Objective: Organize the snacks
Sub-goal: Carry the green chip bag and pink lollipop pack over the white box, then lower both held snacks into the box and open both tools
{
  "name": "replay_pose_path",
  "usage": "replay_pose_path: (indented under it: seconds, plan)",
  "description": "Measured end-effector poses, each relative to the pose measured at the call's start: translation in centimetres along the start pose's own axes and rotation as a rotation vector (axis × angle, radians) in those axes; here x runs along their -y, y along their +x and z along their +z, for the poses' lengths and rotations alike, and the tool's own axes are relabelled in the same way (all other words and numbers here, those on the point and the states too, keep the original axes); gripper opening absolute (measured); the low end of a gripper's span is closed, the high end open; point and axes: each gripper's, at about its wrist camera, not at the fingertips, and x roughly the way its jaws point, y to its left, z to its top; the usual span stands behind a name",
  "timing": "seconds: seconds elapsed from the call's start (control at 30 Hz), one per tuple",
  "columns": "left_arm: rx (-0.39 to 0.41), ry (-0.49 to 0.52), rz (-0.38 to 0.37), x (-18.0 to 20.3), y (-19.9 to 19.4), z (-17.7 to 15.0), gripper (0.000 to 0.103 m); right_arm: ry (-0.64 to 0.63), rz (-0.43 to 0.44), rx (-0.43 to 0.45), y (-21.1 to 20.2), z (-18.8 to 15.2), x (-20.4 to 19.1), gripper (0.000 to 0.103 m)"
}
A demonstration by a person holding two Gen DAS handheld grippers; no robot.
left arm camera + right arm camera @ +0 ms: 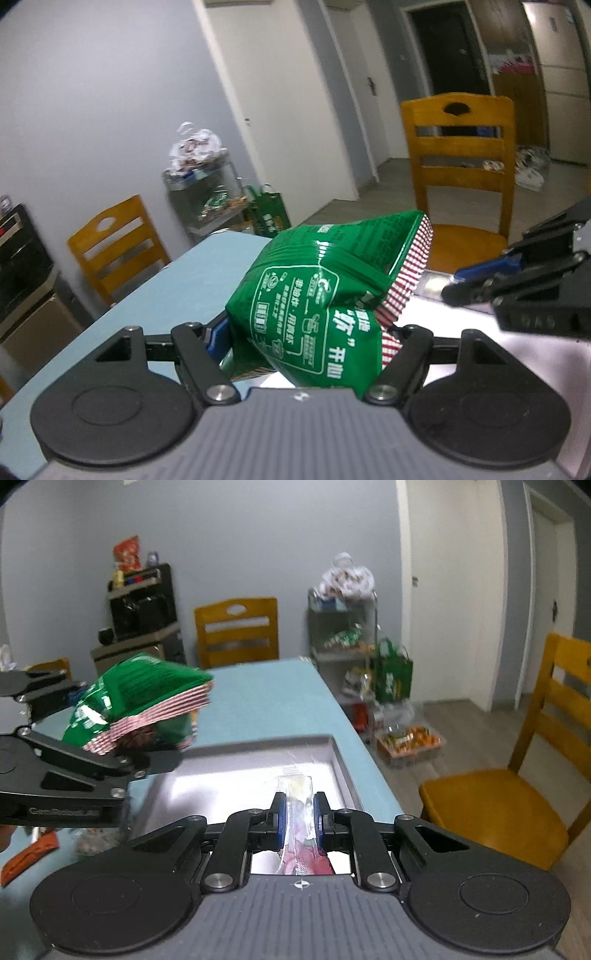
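Left gripper (306,332) pinches a puffy green bag (325,291), jaws spread wide around it; bag held in the air over the near-left corner of the grey tray (340,760). Right gripper (299,819), jaws nearly together, pinches a thin clear packet (297,805) above the tray's near edge. Tray sits on the blue table (269,698) at its right side. Orange packet (29,856) lies on the table left of the tray.
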Motion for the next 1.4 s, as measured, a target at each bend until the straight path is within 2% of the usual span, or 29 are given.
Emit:
replay_pose_path:
  seconds: [0.1,0.3,0.63,0.83,1.0,1.13,1.27,1.4]
  plan:
    - [-0.009,0.036,-0.022,1.5,3.0,0.8,0.073,-0.001,-0.021,-0.031,0.7,-0.5,0.2,0.017]
    - [-0.045,0.060,-0.052,4.4,6.4,0.6,0.073,-0.012,-0.052,-0.095,2.3,-1.2,0.0,0.017]
    - [-0.132,0.007,-0.098,5.1,10.0,-0.7,0.074,-0.022,-0.062,-0.138,2.8,-1.9,-0.3,0.020]
    - [-0.148,-0.013,-0.105,4.8,10.1,-1.2,0.076,-0.023,-0.062,-0.137,2.5,-1.7,-0.1,0.020]
    - [-0.144,-0.033,-0.120,3.9,9.5,-1.4,0.085,-0.001,-0.071,-0.136,2.6,-1.4,0.2,0.021]
    - [-0.141,-0.048,-0.120,3.6,9.0,-1.6,0.087,0.010,-0.072,-0.125,2.3,-1.3,0.2,0.021]
    - [-0.140,-0.063,-0.124,3.3,7.9,-2.0,0.090,0.035,-0.059,-0.115,1.7,-1.3,0.5,0.027]
    - [-0.135,-0.089,-0.127,2.8,6.9,-2.4,0.092,0.047,-0.047,-0.103,0.9,-1.2,0.4,0.038]
